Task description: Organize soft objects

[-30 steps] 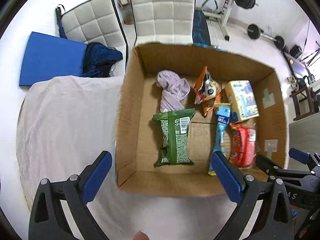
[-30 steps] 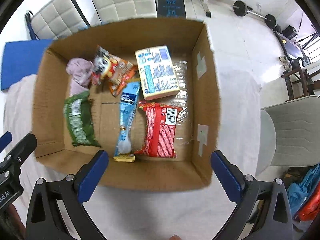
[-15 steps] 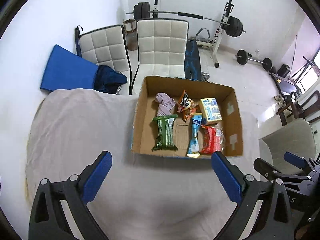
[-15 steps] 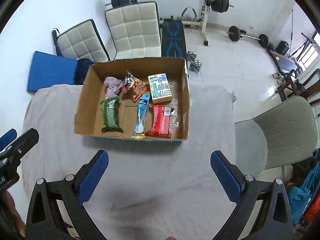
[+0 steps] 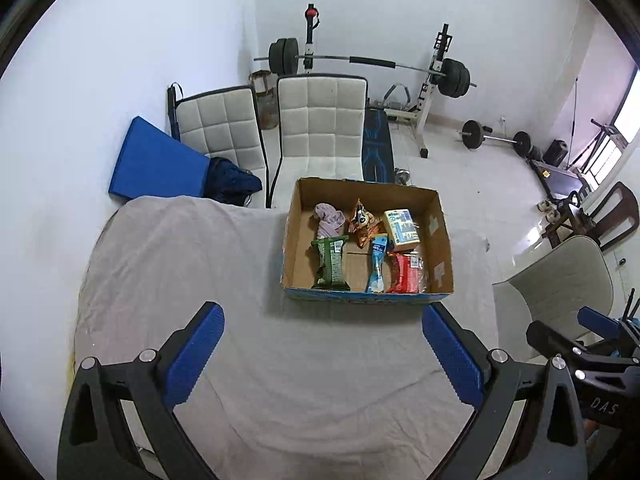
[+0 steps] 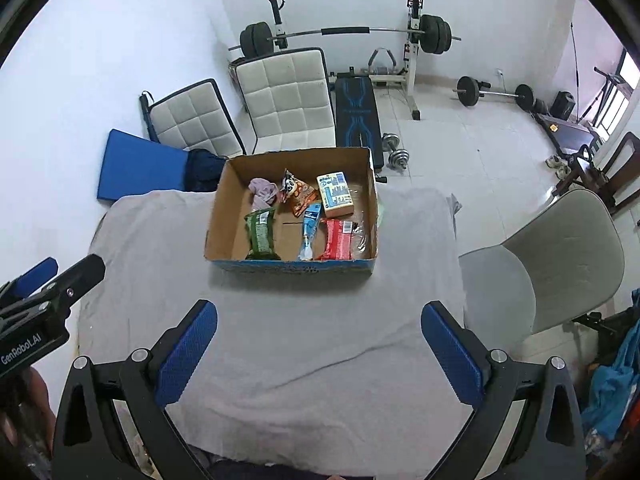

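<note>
An open cardboard box (image 5: 439, 224) (image 6: 224, 192) stands at the far side of the cloth-covered table (image 5: 200, 280) (image 6: 280, 340). It holds a purple cloth (image 5: 329, 215) (image 6: 263, 191), a green packet (image 5: 329, 264) (image 6: 261, 236), an orange snack bag (image 5: 362, 220) (image 6: 298, 194), a blue sachet (image 5: 377, 262) (image 6: 310, 232), a red packet (image 5: 404, 276) (image 6: 338, 240) and a yellow pack (image 5: 401, 232) (image 6: 335, 199). My left gripper (image 5: 322, 354) and right gripper (image 6: 319, 350) are both open and empty, high above the table's near half.
Two white padded chairs (image 5: 320, 128) (image 6: 288, 100) and a blue mat (image 5: 160, 168) (image 6: 136, 172) stand behind the table. A grey chair (image 5: 560, 288) (image 6: 552, 260) is at the right. A barbell rack (image 5: 372, 64) (image 6: 344, 32) lines the back wall.
Both grippers have pulled up and back from just above the box, so the box now looks small and far. Both stayed open and empty.
</note>
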A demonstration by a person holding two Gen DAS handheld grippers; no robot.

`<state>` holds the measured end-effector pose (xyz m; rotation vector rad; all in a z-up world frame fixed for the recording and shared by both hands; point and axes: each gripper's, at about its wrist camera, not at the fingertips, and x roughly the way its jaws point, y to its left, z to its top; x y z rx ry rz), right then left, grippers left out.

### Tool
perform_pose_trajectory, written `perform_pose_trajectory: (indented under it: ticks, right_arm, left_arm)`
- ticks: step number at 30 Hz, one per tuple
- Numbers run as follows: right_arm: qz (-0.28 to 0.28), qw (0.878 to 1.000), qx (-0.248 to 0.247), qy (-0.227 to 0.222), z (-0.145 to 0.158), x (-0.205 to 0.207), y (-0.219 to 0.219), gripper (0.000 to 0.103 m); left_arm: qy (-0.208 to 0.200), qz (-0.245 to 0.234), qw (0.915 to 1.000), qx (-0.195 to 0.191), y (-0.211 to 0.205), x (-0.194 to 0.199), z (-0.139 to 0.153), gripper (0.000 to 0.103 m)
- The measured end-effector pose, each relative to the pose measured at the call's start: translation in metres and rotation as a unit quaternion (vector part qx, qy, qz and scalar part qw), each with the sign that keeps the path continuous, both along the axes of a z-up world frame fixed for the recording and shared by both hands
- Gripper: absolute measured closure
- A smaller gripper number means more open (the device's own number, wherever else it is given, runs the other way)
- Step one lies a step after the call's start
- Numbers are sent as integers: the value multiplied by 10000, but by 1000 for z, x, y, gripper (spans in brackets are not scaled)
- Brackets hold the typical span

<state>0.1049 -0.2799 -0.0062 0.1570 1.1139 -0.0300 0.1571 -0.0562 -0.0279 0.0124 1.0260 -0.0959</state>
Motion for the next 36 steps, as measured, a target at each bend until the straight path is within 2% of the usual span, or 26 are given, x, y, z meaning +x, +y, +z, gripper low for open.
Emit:
perform_pose_trajectory:
  ticks: [9, 17, 36]
  right_arm:
    - [-29, 9989, -327, -328, 32, -23, 7, 0]
    - [-170, 9977, -480, -446, 37, -11, 2, 0]
    - [-144, 9958, -640, -644, 50, -8, 2, 0]
  left_arm:
    - [-237, 42, 9997, 98, -2, -18, 15, 1]
    - [-274, 114, 9993, 210, -5, -18, 7, 1]
    - [-442, 86, 9988, 177, -5, -19, 19, 1]
